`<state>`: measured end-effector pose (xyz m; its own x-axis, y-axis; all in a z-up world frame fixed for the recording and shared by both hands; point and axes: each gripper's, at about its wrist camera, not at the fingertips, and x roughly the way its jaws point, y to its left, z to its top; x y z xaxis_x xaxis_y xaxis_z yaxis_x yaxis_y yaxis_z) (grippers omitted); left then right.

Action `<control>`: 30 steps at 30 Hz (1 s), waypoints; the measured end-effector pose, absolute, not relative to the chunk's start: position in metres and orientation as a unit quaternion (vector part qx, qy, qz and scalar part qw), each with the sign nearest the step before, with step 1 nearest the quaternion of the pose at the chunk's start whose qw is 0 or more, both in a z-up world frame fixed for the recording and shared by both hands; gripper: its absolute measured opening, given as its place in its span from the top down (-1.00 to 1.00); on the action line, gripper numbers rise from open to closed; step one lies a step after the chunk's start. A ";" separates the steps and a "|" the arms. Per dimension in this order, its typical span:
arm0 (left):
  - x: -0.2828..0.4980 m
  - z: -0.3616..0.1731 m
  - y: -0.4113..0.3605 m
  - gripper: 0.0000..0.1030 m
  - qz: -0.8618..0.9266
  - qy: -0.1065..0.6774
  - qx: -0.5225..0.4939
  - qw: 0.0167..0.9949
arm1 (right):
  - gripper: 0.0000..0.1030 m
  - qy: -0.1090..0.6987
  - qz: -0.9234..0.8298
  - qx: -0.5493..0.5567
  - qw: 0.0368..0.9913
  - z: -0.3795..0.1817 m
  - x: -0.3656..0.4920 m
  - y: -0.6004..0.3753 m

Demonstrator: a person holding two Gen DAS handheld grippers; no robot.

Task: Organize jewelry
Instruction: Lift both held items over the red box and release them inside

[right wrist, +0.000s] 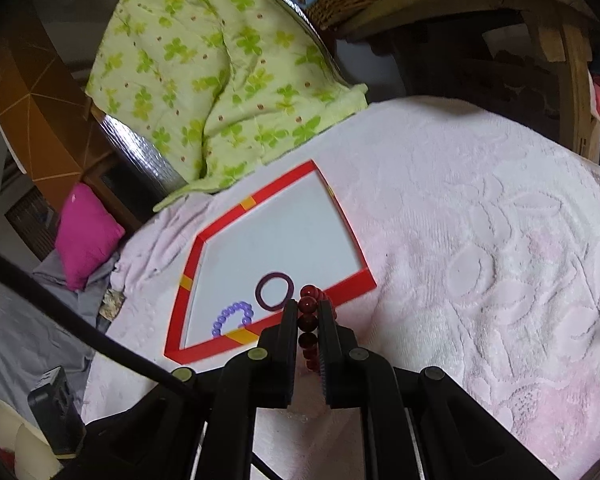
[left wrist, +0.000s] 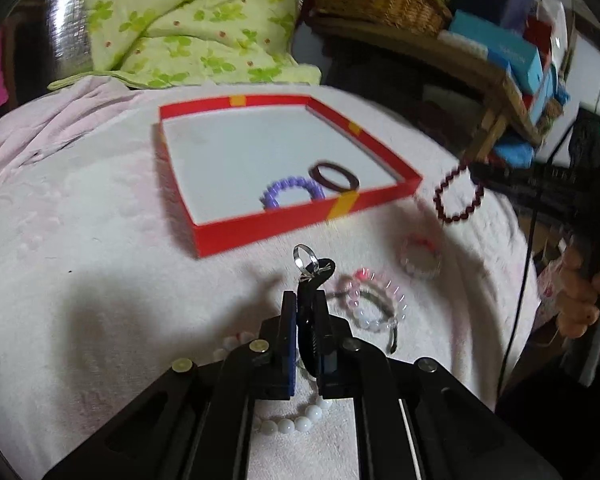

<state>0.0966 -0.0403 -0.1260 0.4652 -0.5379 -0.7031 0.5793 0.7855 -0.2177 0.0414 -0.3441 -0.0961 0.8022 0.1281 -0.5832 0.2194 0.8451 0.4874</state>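
Jewelry is seen in the left wrist view spread over a pale pink blanket (left wrist: 80,240). A silver ring (left wrist: 306,258) with a black tag is clamped between the nearly closed jaws of the left gripper (left wrist: 305,308), above the blanket and short of the near edge of the red box (left wrist: 260,232). Inside the box, near its near right corner, a purple bead bracelet (left wrist: 292,196) and a dark bangle (left wrist: 334,176) are lying. A dark red bead bracelet (left wrist: 458,196) is held up off the box's right corner. White beads (left wrist: 288,424) and a pink bracelet (left wrist: 374,304) lie beside the gripper.

In the right wrist view the red bracelet (right wrist: 308,320) is pinched by the right gripper (right wrist: 307,312) at the box's (right wrist: 352,284) near rim. Open blanket (right wrist: 480,260) stretches to the right.
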 end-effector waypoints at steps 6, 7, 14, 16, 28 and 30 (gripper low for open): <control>0.102 -0.110 -0.029 0.86 -0.329 0.380 -0.018 0.864 | 0.80 0.306 -0.016 0.287 0.908 -0.094 0.044 -0.344; 0.103 -0.107 -0.029 0.86 -0.332 0.377 -0.020 0.864 | 0.80 0.302 -0.013 0.287 0.909 -0.092 0.045 -0.343; 0.128 -0.085 -0.045 0.86 -0.332 0.358 -0.007 0.873 | 0.80 0.287 0.004 0.307 0.907 -0.084 0.070 -0.348; 0.143 -0.082 -0.053 0.86 -0.318 0.358 0.002 0.878 | 0.80 0.283 0.006 0.315 0.906 -0.082 0.082 -0.348; 0.230 -0.110 -0.090 0.85 -0.245 0.399 0.026 0.883 | 0.79 0.334 0.070 0.337 0.878 -0.101 0.198 -0.312; 0.235 -0.115 -0.092 0.85 -0.240 0.404 0.032 0.882 | 0.79 0.344 0.081 0.352 0.867 -0.110 0.213 -0.311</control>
